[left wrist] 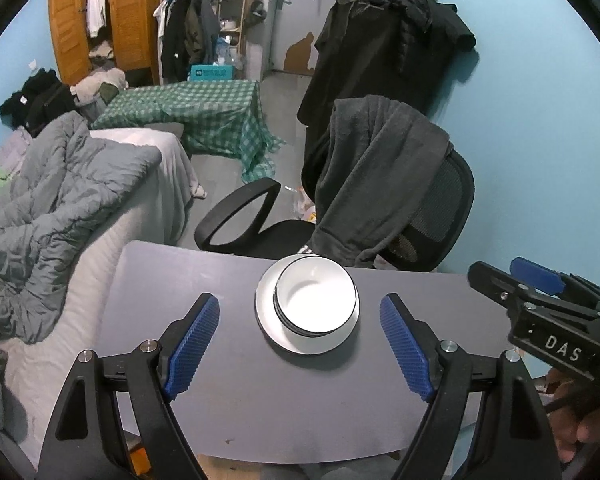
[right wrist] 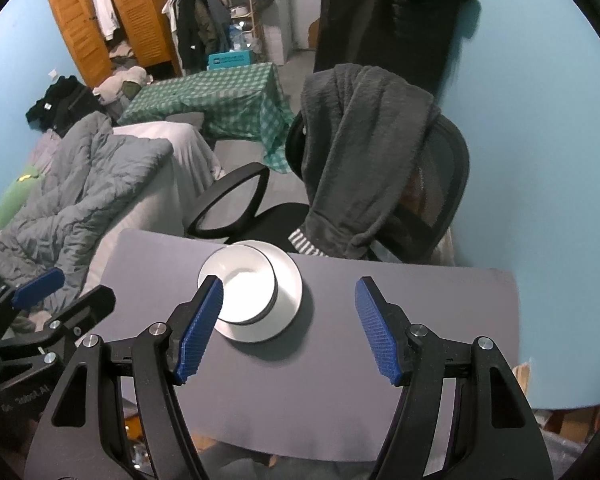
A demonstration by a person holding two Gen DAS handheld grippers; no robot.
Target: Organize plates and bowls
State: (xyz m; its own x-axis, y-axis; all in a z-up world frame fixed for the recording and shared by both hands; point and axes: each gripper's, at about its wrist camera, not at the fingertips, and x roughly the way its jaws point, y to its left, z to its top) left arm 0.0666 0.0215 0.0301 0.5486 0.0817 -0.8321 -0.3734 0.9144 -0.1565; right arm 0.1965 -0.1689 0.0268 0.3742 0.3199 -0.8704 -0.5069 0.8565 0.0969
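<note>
Up close in our left wrist view, the left gripper (left wrist: 300,344) is spread wide with nothing between its blue pads, tilted steeply down at the grey table (left wrist: 180,280). At three o'clock we catch the right gripper (left wrist: 536,280) from the side, a hand (left wrist: 580,412) under it. Switch to our right wrist view: the right gripper (right wrist: 288,328) gapes too, empty, also angled down, and here the left gripper (right wrist: 40,284) pokes in at nine o'clock. At twelve o'clock, at the table's far edge, the white bowl (left wrist: 320,300) sits on the white plate (left wrist: 272,328). Beyond, the office chair (left wrist: 440,216) wears a grey garment (left wrist: 380,168).
</note>
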